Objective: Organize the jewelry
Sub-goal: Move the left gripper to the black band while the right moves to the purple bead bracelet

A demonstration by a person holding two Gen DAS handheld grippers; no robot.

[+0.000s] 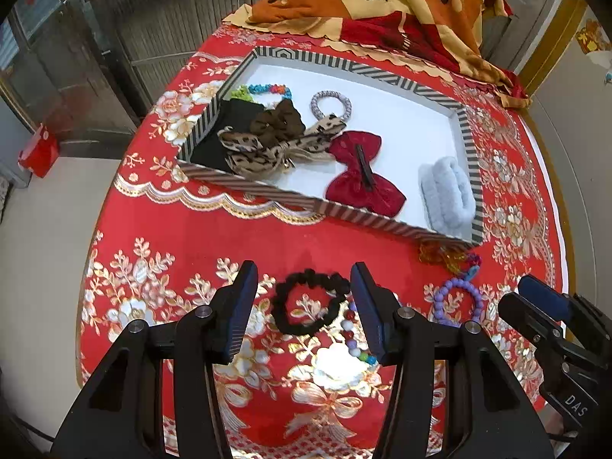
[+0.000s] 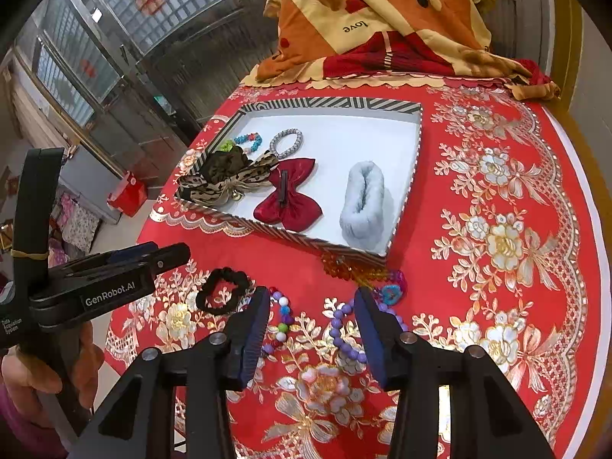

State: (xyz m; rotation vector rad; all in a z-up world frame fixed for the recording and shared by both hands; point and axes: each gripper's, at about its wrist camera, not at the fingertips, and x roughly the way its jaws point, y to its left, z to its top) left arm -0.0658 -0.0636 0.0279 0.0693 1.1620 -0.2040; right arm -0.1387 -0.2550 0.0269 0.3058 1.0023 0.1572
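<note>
Black scrunchie (image 1: 310,303) and bead bracelets (image 2: 346,334) — flat, near striped tray (image 1: 382,223)

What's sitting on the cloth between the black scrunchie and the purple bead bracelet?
A multicolored bead bracelet lies between the black scrunchie and the purple bead bracelet. The right wrist view shows it best; the left gripper's finger partly hides it in the other.

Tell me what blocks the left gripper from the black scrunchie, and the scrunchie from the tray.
Nothing visible blocks the open left gripper: the black scrunchie lies on bare tablecloth between its fingers. Toward the striped tray, only the near wall needs clearing; open white floor remains behind the red bow.
</note>
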